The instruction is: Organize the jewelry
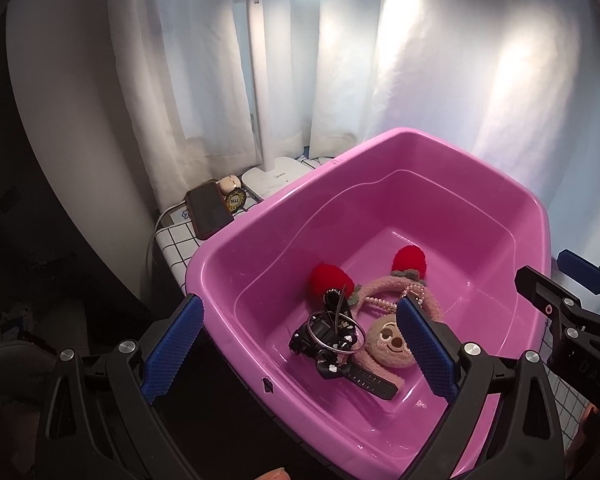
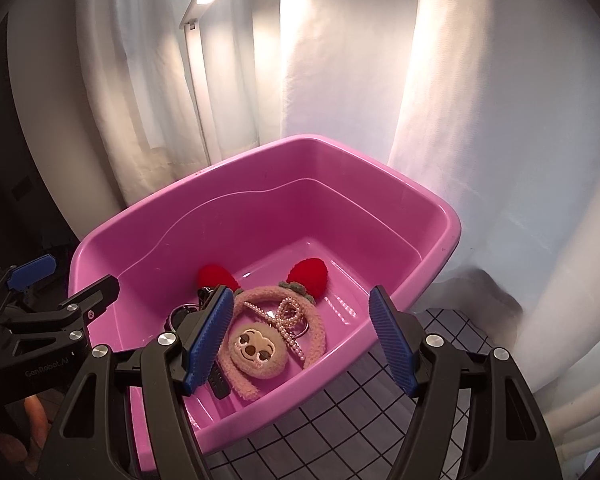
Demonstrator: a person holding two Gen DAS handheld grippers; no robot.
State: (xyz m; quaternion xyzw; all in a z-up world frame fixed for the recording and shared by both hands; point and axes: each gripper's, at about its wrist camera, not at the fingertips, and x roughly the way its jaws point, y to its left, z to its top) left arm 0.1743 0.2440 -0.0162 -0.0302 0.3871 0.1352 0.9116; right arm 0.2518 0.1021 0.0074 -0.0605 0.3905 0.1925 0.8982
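A pink plastic tub holds a fuzzy pink headband with red strawberry ears and a plush face, a pearl bow piece, a black watch and metal rings. My left gripper is open and empty above the tub's near-left rim. My right gripper is open and empty above the tub's near-right part; it also shows at the right edge of the left wrist view.
A white desk lamp stands behind the tub, beside a phone, a small round trinket and a white earbud case. White curtains hang behind. The table has a grid-pattern cloth.
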